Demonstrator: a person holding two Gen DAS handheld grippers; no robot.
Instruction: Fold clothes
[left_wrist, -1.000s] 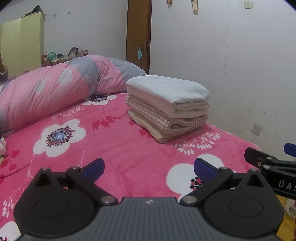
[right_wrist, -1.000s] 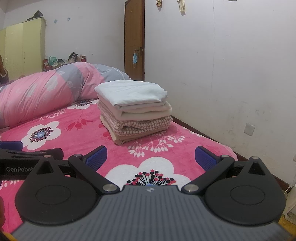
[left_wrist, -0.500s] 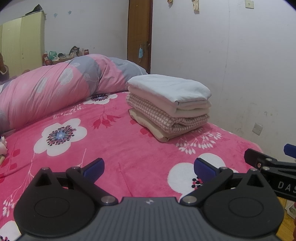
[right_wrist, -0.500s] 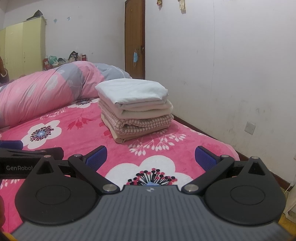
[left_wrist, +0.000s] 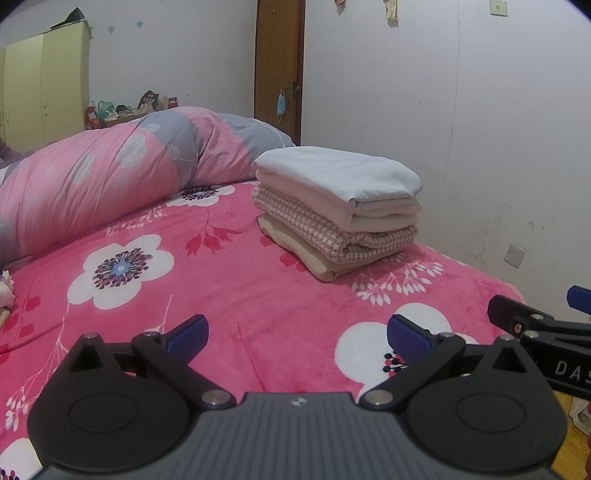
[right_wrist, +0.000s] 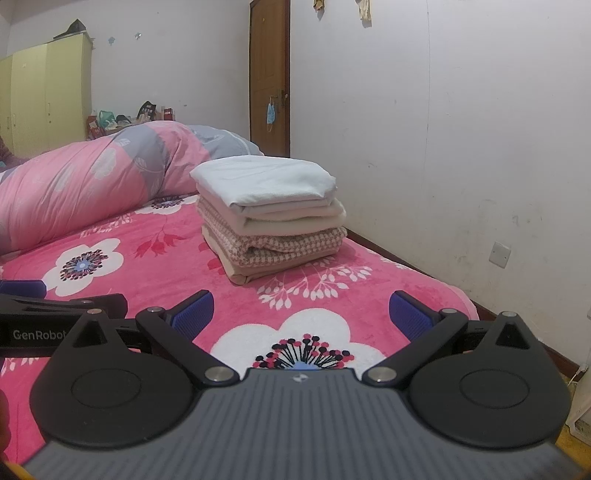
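Note:
A neat stack of folded clothes (left_wrist: 338, 206) (right_wrist: 271, 218) rests on the pink flowered bedspread (left_wrist: 236, 288) (right_wrist: 155, 258) near the wall: pale blue on top, cream below, then a pink check piece and a tan one. My left gripper (left_wrist: 297, 334) hovers low over the bed, well short of the stack, open with nothing between its blue pads. My right gripper (right_wrist: 301, 314) is beside it, likewise open and empty. Each gripper shows at the edge of the other's view.
A rolled pink and grey duvet (left_wrist: 110, 177) lies along the far left of the bed. The white wall (left_wrist: 461, 129) runs close on the right, with a socket plate (left_wrist: 514, 256). A brown door (left_wrist: 279, 66) and a yellow wardrobe (left_wrist: 44, 88) stand behind.
Both grippers have crept slightly forward and upward toward the stack, which looks a little larger. Jaws have stayed open and the clothes have not moved.

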